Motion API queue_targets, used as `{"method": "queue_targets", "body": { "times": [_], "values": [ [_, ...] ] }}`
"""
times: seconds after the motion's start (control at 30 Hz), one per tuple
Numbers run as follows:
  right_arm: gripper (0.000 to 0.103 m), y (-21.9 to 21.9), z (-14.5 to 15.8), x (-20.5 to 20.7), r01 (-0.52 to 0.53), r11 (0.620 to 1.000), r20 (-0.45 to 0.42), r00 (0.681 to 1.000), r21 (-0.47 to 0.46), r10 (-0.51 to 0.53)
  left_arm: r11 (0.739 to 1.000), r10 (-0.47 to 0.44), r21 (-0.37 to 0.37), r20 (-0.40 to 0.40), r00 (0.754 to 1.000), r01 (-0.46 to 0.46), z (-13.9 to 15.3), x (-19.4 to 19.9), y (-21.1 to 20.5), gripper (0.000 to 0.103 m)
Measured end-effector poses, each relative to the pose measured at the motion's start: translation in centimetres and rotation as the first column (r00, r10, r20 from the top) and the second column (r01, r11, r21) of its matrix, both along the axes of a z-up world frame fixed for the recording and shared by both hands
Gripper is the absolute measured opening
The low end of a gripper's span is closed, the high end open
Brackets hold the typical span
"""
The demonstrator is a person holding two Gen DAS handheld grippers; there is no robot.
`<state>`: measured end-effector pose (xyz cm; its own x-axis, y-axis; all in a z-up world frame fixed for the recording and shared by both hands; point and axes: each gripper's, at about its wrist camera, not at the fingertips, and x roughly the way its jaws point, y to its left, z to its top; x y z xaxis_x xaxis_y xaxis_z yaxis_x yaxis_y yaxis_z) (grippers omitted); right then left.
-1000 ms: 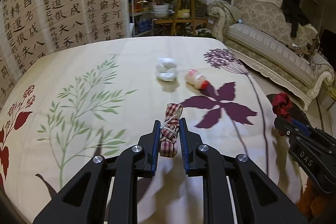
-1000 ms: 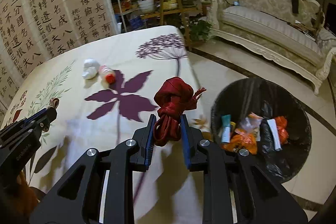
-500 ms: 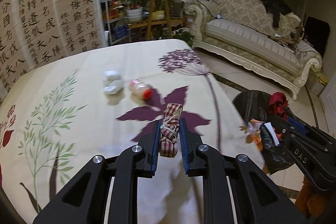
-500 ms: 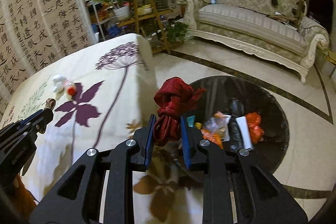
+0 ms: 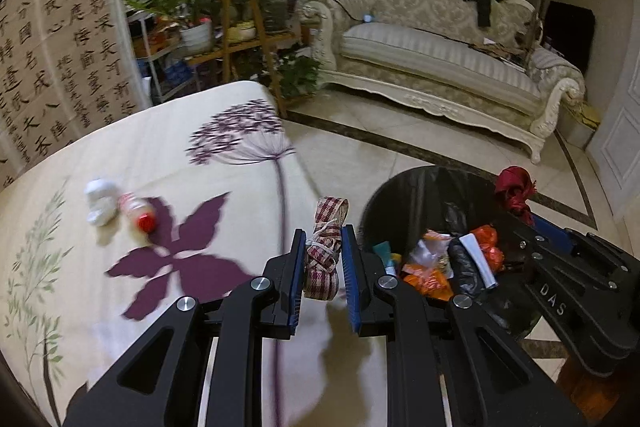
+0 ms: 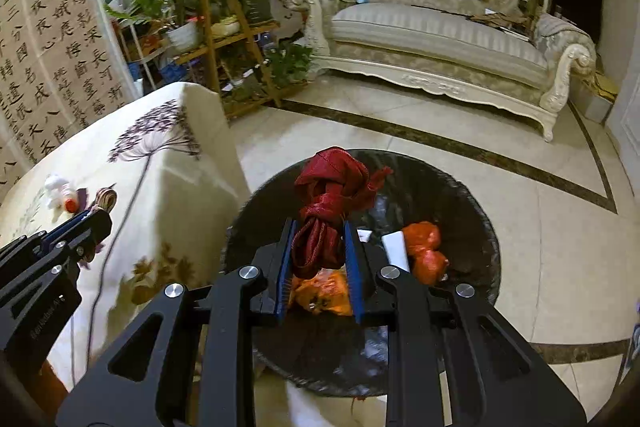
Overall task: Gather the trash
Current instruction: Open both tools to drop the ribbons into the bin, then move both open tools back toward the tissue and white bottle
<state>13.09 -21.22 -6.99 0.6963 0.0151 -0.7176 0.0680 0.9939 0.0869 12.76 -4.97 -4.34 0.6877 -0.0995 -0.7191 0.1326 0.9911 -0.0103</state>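
Note:
My left gripper [image 5: 322, 247] is shut on a red-and-white checked ribbon bundle [image 5: 326, 247] and holds it over the table's right edge, beside the black-lined trash bin [image 5: 404, 187]. My right gripper [image 6: 319, 243] is shut on a knotted dark red cloth [image 6: 332, 199] and holds it above the open bin [image 6: 472, 211], which holds several wrappers. The red cloth also shows in the left wrist view [image 5: 514, 187]. A crumpled white tissue [image 5: 101, 201] and a small red-capped bottle [image 5: 138, 213] lie on the table.
The floral tablecloth [image 5: 160, 155] covers the table at left. A cream sofa [image 5: 440, 63] stands across the tiled floor. A wooden plant stand [image 5: 240, 39] and a calligraphy screen [image 5: 60, 39] stand behind the table.
Both grippers have swung right from over the table toward the bin. The right gripper with the red cloth is now over the bin's opening. Both grips are unchanged.

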Motion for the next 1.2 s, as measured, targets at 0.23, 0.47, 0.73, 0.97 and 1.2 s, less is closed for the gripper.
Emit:
{"method": "queue_targets", "body": {
  "times": [0.23,0.47,0.73,0.97,1.2],
  "values": [
    [0.023,-2.2,-0.9,0.9,0.048,0.999,-0.014,0.999,-0.007,-0.049,0.999,-0.047,0.014,-0.012,0.999,0.047,-0.6,1.5,-2.9,0.019],
    [0.024,-3.7,-1.7,1.6,0.085,0.996,-0.030,0.996,0.003,-0.085,0.996,-0.079,0.027,-0.035,0.996,0.080,-1.5,2.6,-5.2,0.019],
    [0.029,-4.5,-2.4,2.1,0.100,0.995,-0.045,0.994,0.015,-0.099,0.995,-0.094,0.029,-0.053,0.994,0.096,-2.0,3.3,-6.0,0.024],
    [0.045,-4.8,-2.3,1.7,0.115,0.993,-0.035,0.993,0.018,-0.114,0.996,-0.080,0.027,-0.027,0.996,0.080,-1.6,3.0,-6.0,0.062],
    [0.051,-4.9,-1.8,1.4,0.127,0.992,-0.024,0.992,0.020,-0.126,0.999,-0.051,0.011,-0.012,0.999,0.051,-1.0,2.7,-5.1,0.073]
  ]
}}
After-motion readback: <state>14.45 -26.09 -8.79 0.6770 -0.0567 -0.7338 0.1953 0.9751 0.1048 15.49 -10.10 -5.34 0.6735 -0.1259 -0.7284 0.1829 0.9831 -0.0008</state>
